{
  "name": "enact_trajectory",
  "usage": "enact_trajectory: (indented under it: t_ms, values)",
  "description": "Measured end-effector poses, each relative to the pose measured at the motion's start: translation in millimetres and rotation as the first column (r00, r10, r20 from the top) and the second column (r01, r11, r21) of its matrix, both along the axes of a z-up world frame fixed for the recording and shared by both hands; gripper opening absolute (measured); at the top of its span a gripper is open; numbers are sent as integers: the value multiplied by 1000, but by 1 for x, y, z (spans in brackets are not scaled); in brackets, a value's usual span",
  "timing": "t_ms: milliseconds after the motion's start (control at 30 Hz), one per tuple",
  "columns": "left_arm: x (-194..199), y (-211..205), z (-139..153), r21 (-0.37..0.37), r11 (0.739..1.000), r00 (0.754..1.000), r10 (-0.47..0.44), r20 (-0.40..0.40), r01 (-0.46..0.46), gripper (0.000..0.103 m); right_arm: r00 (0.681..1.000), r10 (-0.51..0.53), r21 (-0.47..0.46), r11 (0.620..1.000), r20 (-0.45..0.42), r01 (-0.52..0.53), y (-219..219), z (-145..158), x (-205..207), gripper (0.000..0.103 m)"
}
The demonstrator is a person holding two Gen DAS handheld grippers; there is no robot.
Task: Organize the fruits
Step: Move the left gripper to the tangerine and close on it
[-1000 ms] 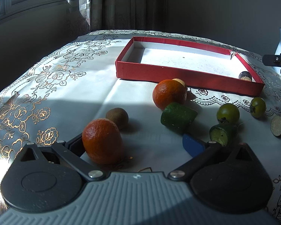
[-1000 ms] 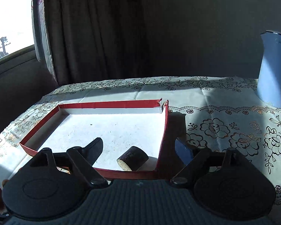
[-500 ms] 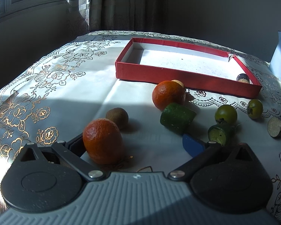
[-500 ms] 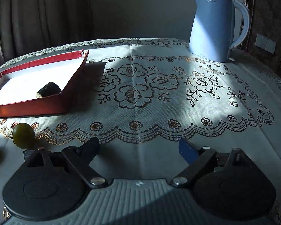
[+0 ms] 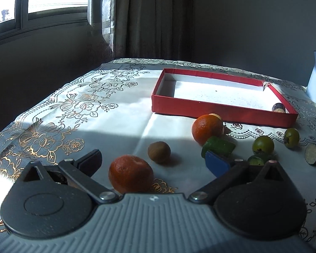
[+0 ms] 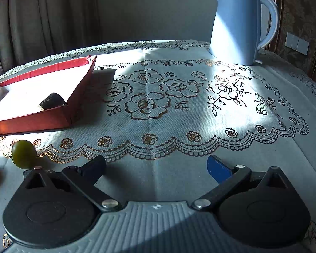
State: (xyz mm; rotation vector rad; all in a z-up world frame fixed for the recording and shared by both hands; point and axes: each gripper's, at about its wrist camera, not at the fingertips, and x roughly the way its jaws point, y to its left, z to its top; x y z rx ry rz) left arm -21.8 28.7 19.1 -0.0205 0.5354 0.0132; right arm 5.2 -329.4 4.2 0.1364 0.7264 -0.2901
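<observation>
Fruits [image 5: 208, 127] loose beside red box [image 5: 221, 110] | both grippers' jaws spread wide, empty

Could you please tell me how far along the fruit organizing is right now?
Barely started. Done: one dark cut piece lies in the red box. In hand: nothing; the left gripper is open around the near orange, and the right gripper is open over bare tablecloth. Left: both oranges, the brown fruit, green pieces and two green round fruits remain outside.
</observation>
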Motion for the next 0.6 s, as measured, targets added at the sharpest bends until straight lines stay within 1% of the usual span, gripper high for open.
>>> enact_trajectory:
  t_ms: [133, 233, 333, 367, 400, 433, 533, 567, 600]
  values:
    - [-13, 5, -2, 16, 1000, 999, -27, 22, 26, 103, 1000, 0, 0, 1000, 0, 0, 0, 0, 0, 103]
    - [-18, 10, -3, 3, 999, 999, -37, 29, 37, 103, 1000, 0, 0, 1000, 0, 0, 0, 0, 0, 103]
    - [-20, 16, -8, -9, 1000, 1000, -18, 22, 18, 103, 1000, 0, 2, 1000, 0, 0, 0, 0, -1, 103]
    - [-21, 18, -9, -19, 1000, 1000, -16, 24, 17, 101, 1000, 1, 2, 1000, 0, -1, 0, 0, -1, 103]
    - [-23, 21, -9, -39, 999, 999, -17, 31, 18, 95, 1000, 0, 3, 1000, 0, 0, 0, 0, 0, 103]
    - [-23, 22, -9, -45, 999, 999, -19, 31, 20, 91, 1000, 0, 3, 1000, 0, 0, 0, 0, 0, 103]
    - [-21, 23, -12, -46, 998, 999, -31, 12, 31, 78, 1000, 0, 3, 1000, 1, 0, 0, 0, 0, 103]
    - [-21, 22, -12, -47, 998, 999, -33, 6, 33, 72, 1000, 0, 3, 1000, 1, 0, 0, 0, 0, 103]
    - [-20, 22, -12, -44, 999, 1000, -30, 4, 30, 69, 1000, 1, 3, 1000, 1, -1, 0, 0, 0, 103]
